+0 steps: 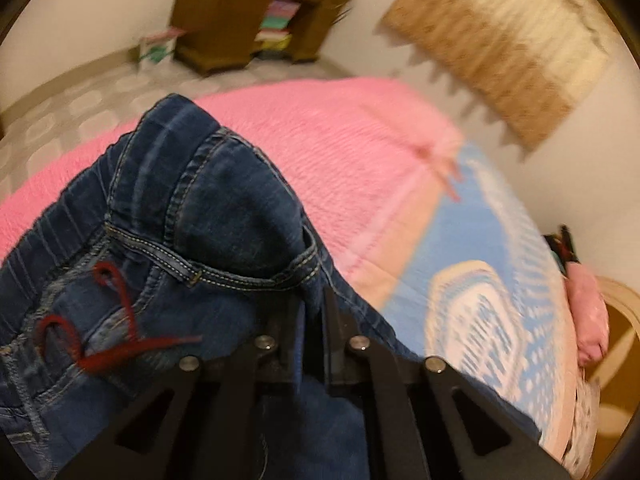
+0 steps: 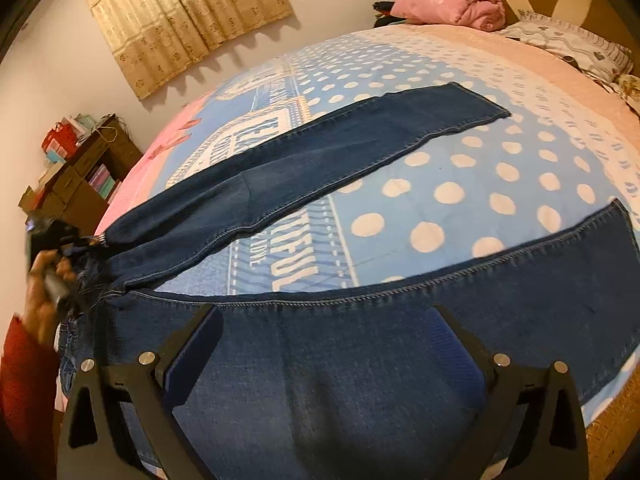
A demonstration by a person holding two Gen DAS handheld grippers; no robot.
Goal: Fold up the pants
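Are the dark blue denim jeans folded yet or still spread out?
Spread: both legs of the dark blue denim jeans lie apart on the bed, waist pinched by the left gripper.

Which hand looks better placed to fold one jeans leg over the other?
Probably the left gripper: its jaws are shut on the jeans at the waistband, lifting that side. The right gripper hangs open above the near leg, gripping nothing.
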